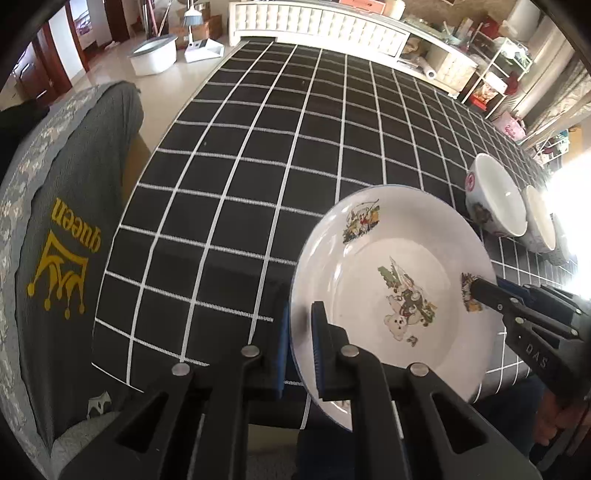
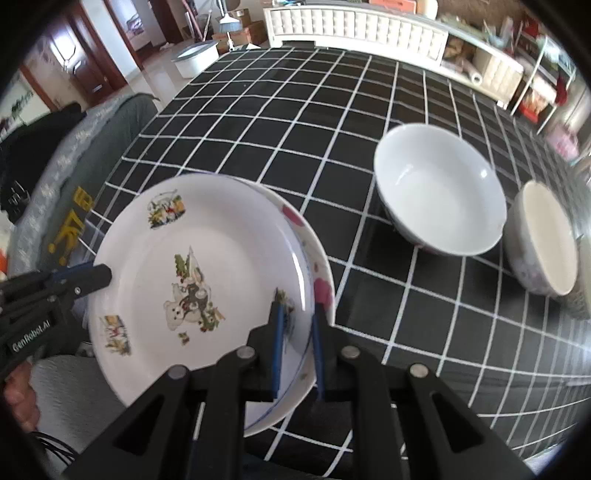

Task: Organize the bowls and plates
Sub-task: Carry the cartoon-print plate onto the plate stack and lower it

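A white plate with cartoon prints (image 1: 391, 280) (image 2: 192, 280) is held over the near edge of the black checked table (image 1: 258, 184) (image 2: 295, 129). In the right wrist view it lies on a second plate with pink spots (image 2: 321, 288). My left gripper (image 1: 299, 354) is shut on the plate's left rim; it also shows in the right wrist view (image 2: 99, 275). My right gripper (image 2: 297, 332) is shut on the right rim of the plates, and shows in the left wrist view (image 1: 480, 288). Two white bowls (image 2: 439, 192) (image 2: 546, 240) stand to the right, also in the left wrist view (image 1: 495, 199) (image 1: 539, 225).
A grey chair cover with a yellow "queen" crown print (image 1: 70, 229) stands at the table's left. A white cabinet (image 1: 317, 22) and cluttered shelves (image 1: 491, 62) line the far wall. A white tub (image 1: 153, 55) sits on the floor.
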A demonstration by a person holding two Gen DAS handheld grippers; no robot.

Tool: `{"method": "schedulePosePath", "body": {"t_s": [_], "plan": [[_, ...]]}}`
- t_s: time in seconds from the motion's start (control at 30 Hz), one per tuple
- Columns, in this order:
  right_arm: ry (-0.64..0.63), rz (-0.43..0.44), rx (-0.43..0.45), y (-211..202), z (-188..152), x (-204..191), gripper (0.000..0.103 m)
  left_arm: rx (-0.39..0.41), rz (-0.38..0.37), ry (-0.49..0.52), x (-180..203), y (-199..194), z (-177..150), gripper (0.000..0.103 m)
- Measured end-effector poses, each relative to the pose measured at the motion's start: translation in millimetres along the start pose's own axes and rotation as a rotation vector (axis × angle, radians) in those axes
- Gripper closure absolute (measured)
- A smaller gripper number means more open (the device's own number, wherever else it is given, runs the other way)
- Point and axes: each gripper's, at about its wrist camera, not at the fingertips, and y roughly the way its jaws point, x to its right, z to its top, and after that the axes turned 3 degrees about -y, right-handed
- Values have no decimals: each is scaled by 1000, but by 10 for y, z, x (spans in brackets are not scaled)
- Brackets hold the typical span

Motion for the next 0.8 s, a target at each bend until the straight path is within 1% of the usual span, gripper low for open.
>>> {"method": "schedulePosePath", "body": {"t_s": [0.1, 0.2, 0.3, 0.37, 0.5, 0.63, 0.7, 0.8], "plan": [[9, -29, 12, -42, 11, 1, 85, 10, -14, 2, -6, 5, -31, 93], [-14, -95, 34, -89, 9, -32, 85, 10, -34, -2, -30, 2, -23, 92], [-7, -73, 30, -89, 7, -12, 85, 10, -42, -3, -42, 4, -29, 92], [5, -74, 26, -81, -13, 14, 85, 9, -38, 2, -34, -5, -39, 92], [25, -60, 33, -125, -45, 59, 85, 11, -19, 46, 10, -70, -74, 92], [43, -43, 65, -280, -98, 71, 85, 39, 49, 70, 32, -197, -106, 92], [58, -26, 85, -374, -132, 80, 85, 61, 51, 64, 21, -294, -119, 92], [70, 2, 113, -530, -181, 86, 84, 100, 23, 63, 75, -498, -150, 92]]}}
